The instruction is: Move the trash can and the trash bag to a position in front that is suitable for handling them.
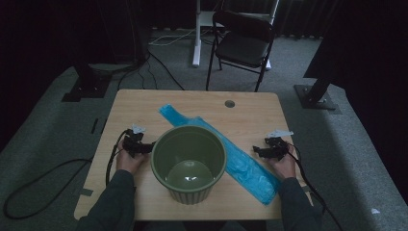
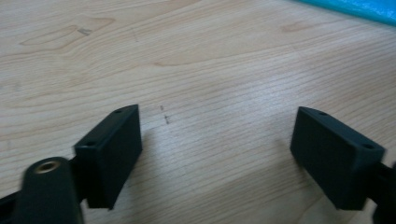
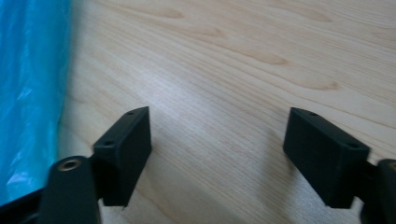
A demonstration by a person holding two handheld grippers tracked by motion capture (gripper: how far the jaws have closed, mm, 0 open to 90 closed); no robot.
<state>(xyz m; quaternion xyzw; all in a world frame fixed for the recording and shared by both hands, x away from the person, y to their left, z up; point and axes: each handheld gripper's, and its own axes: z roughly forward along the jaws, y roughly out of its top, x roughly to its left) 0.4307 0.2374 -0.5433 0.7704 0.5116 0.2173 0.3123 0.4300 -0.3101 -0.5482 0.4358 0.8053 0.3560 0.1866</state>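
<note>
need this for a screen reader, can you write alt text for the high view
A ribbed green plastic bucket stands on a long blue plastic bag laid diagonally across a light wooden table. A person's hands rest on the table either side of it, the left gripper and right gripper both open and empty.

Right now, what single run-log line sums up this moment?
left tool: open, empty, beside green bucket | right tool: open, empty, near blue plastic bag | bag: flat on wooden table, partly under bucket
</note>
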